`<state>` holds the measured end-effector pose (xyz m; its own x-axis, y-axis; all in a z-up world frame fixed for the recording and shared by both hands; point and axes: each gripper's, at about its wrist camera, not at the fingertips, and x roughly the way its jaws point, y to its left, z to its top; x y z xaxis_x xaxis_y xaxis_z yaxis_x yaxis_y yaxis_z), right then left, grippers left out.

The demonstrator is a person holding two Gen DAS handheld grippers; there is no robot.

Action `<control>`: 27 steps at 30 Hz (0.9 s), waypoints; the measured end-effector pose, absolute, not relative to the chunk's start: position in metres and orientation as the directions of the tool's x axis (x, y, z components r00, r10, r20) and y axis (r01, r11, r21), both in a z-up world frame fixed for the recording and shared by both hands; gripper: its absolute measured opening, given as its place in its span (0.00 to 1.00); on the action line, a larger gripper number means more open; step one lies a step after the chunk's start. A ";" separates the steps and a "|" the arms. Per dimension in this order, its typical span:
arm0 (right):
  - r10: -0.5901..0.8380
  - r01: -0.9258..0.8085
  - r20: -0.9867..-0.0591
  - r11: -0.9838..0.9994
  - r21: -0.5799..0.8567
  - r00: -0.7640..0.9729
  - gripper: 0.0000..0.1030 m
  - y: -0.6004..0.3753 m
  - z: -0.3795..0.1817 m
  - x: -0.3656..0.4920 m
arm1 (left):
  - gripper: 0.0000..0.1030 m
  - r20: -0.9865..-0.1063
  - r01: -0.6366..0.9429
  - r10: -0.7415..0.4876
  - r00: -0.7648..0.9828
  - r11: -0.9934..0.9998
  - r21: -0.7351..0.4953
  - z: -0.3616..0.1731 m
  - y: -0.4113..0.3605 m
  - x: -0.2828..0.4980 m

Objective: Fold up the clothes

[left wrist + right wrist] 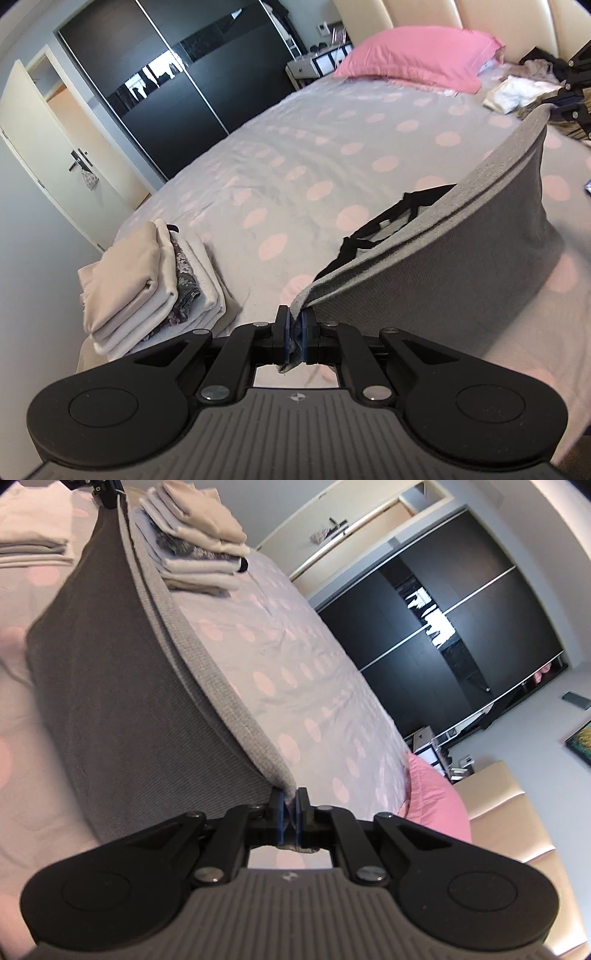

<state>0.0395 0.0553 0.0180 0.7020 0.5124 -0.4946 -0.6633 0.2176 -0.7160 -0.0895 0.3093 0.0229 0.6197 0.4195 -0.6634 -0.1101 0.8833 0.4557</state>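
Grey knit garment (461, 258) is hanging above the bed (295, 155), stretched between the left gripper (294, 328) and right gripper (291, 808), each clamping one corner, with folded stack (147, 280) lying completed beside it and unfolded heap (517, 92) waiting near the pink pillow (417, 55).

free: bedspread (295, 155) middle | blocked: folded stack (147, 273) (bed corner), probably pillow (417, 55)

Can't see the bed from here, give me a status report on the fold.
Left gripper and right gripper both shut on grey garment. Garment stretched between them, above the bedspread. Folded stack sits off to the side.
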 end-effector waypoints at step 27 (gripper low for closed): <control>0.333 -0.863 -0.814 0.356 -0.359 0.476 0.08 0.206 -0.134 0.260 | 0.08 -0.846 -0.075 0.272 0.458 0.961 0.268 -0.145 0.442 0.079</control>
<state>0.2598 0.2057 -0.1344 0.4758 0.3326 -0.8142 -0.8628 0.3561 -0.3588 0.0788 0.4421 -0.1448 0.4584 0.2718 -0.8462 -0.0754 0.9605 0.2677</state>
